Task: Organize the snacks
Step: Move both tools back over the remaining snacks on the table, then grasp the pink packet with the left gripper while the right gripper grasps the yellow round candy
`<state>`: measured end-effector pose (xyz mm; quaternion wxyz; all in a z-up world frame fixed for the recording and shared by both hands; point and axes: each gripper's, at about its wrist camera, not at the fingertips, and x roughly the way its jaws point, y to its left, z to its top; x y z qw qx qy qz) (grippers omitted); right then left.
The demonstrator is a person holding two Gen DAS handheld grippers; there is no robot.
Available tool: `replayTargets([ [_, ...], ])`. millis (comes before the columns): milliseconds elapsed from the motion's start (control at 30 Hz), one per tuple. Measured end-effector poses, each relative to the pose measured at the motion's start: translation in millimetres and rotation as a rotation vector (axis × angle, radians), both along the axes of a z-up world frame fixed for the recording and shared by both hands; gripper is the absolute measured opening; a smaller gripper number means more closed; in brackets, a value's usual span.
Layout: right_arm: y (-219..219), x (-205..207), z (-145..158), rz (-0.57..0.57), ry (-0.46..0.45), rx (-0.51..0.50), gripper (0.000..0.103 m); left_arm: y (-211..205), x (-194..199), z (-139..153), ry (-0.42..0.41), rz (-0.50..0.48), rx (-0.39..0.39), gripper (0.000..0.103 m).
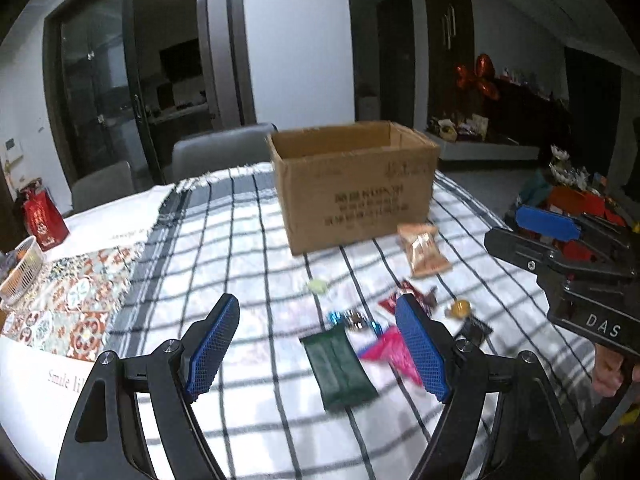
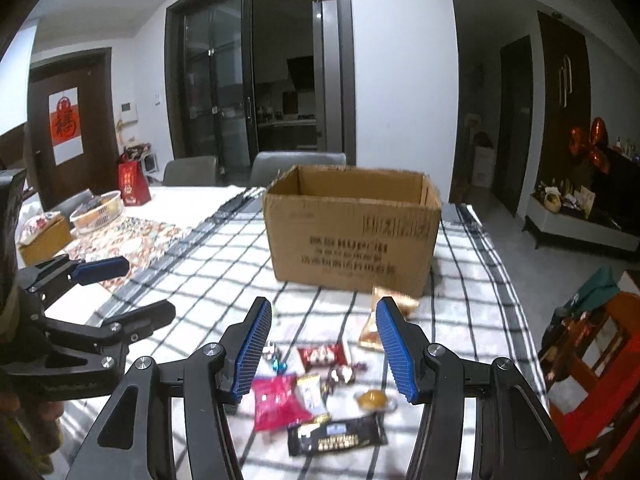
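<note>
A checked cloth point(image 2: 224, 264) covers the table in a dim room with dark glass doors behind. My left gripper point(image 1: 316, 348) hangs over it with jaws apart and nothing between the pads; my right gripper point(image 2: 320, 344) is likewise parted and empty.

The landmark is the box point(image 2: 352, 236), a brown carton standing open-topped on the cloth. All the snacks lie on my side of it. Nearest me are a black bar point(image 2: 336, 438), a green packet point(image 1: 338, 368) and a pink packet point(image 2: 278, 402). A little closer to the box sit a gold sweet point(image 2: 372, 399), a red wrapper point(image 2: 322, 356) and some blue foil sweets point(image 1: 352, 318). An orange packet point(image 1: 422, 250) lies just before the box's front corner. A pale green sweet point(image 1: 318, 286) rests apart, left of the cluster.

Left of the box, a white basket point(image 2: 98, 210) and a red bag point(image 2: 134, 184) stand on the table.
</note>
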<state>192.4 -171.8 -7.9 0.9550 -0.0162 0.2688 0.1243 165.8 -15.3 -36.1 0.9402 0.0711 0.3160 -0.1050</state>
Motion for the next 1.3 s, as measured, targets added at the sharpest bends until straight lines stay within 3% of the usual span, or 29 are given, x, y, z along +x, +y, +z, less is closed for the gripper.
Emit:
replayTargets([
  [267, -7.6, -9.0, -26.4, -0.006, 0.07, -0.021, 0.055, -11.0, -8.9, -24.6, 0.053, -0.026, -0.032, 0.08],
  [600, -27.9, 4.7, -57.1, 0.009, 0.124, -0.022, 0.055, -33.5, 7.3, -56.1, 0.193, -0.043, -0.113, 0.079],
  [900, -39.6, 27.8, -86.0, 0.015, 0.188, -0.005, 0.054, -48.0, 31.8, -83.8, 0.298, 0.013, -0.141, 0.072],
  [1000, -41.7, 33.3, -93.3, 0.022, 0.21, 0.007, 0.047, -52.3, 39.4, -91.6, 0.334, 0.029, -0.161, 0.072],
  [1300, -44.4, 44.0, -105.4, 0.018, 0.229, 0.029, 0.041, -60.5, 55.1, -105.6, 0.394, 0.079, -0.171, 0.07],
])
